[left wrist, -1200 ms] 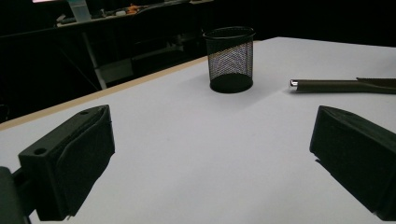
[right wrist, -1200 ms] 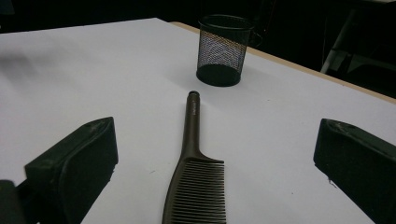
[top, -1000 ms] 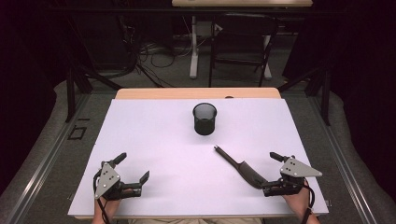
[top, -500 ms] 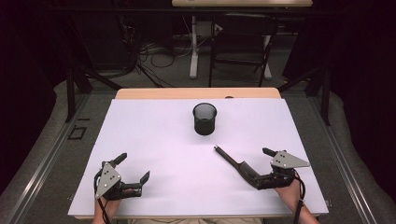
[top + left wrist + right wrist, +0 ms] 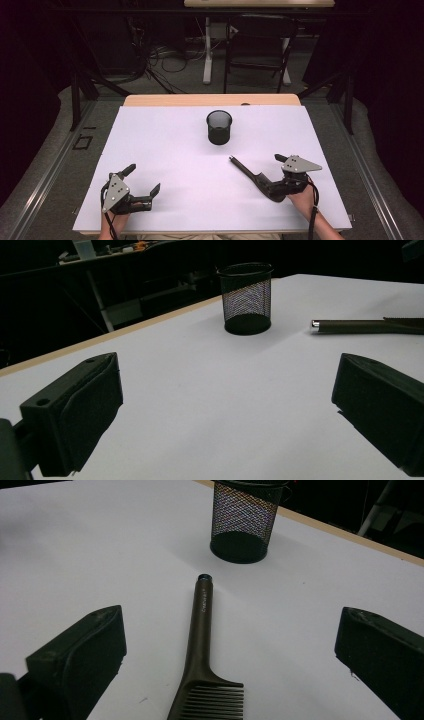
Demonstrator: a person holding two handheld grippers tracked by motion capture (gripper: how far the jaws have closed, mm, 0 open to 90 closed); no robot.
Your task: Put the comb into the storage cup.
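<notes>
White table [image 5: 165, 150], seen from the high view: a person sits at its near edge with a gripper in each hand. A black mesh cup [image 5: 219, 127] stands upright near the far middle of the table and appears empty as far as the rim allows. A dark comb [image 5: 255, 177] lies flat on the table at the right, well apart from the cup, its slim handle pointing toward the cup and its toothed end nearest the person.

Right gripper [image 5: 280, 172]: jaws wide apart, straddling the comb's toothed end; in the right gripper view the comb [image 5: 202, 655] runs up the middle between the jaws with clear table on both sides, and neither jaw touches it. Left gripper [image 5: 142, 182]: jaws wide apart, holding nothing, at the near left of the table, well apart from both comb and cup [image 5: 246, 297].

Progress, as a judgement: the work appears to be placing the comb in the cup. The approach is made; the grasp, the lift, the carry and the drop into the cup are all left.
</notes>
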